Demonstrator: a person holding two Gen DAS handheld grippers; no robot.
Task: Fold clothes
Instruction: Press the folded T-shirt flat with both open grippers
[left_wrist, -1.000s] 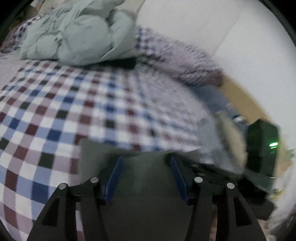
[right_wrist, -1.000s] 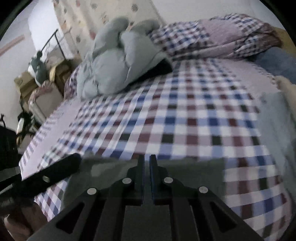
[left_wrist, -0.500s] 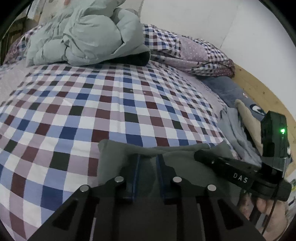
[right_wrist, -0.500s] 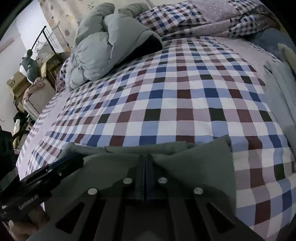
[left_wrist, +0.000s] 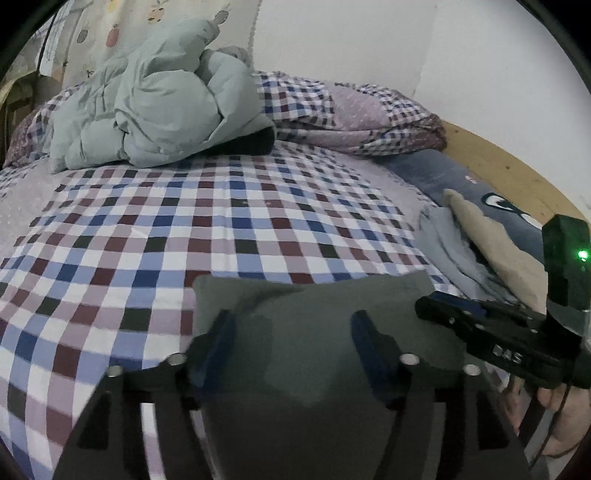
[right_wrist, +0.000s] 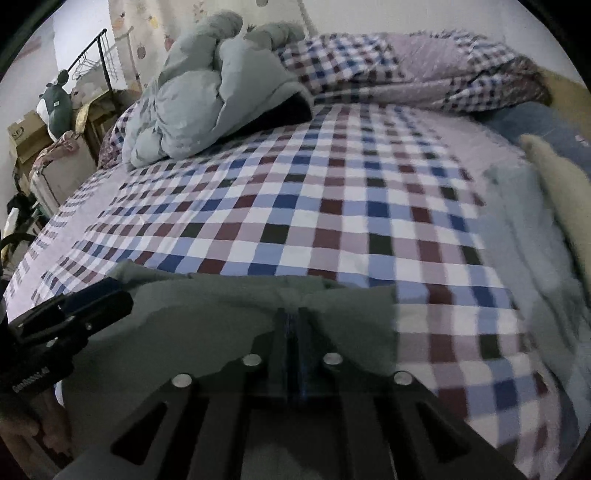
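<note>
A grey-green garment (left_wrist: 314, 295) lies flat at the near edge of the checked bed (left_wrist: 155, 229). My left gripper (left_wrist: 291, 325) hovers over its left part, its jaws opening wide; the cloth lies below the blue pads (left_wrist: 221, 336), not pinched. It also shows in the right wrist view as the left gripper (right_wrist: 74, 306). My right gripper (right_wrist: 293, 314) sits at the garment's (right_wrist: 207, 314) far edge, where the cloth puckers at its tips. Its jaws are opening, with a narrow dark gap between them. In the left wrist view the right gripper (left_wrist: 443, 306) is at the right, a hand under it.
A pale green puffy quilt (left_wrist: 155, 107) is heaped at the far end, beside a checked folded cover (left_wrist: 351, 114). Light blue and beige clothes (left_wrist: 480, 251) lie at the bed's right side by a wooden frame (left_wrist: 509, 173). Boxes and a rack (right_wrist: 44, 129) stand beyond the bed's left side.
The left jaws closed to a narrow gap, then spread wide over the garment. The right jaws, shut on the far edge, now show a slight gap. Both grippers shifted a little.
</note>
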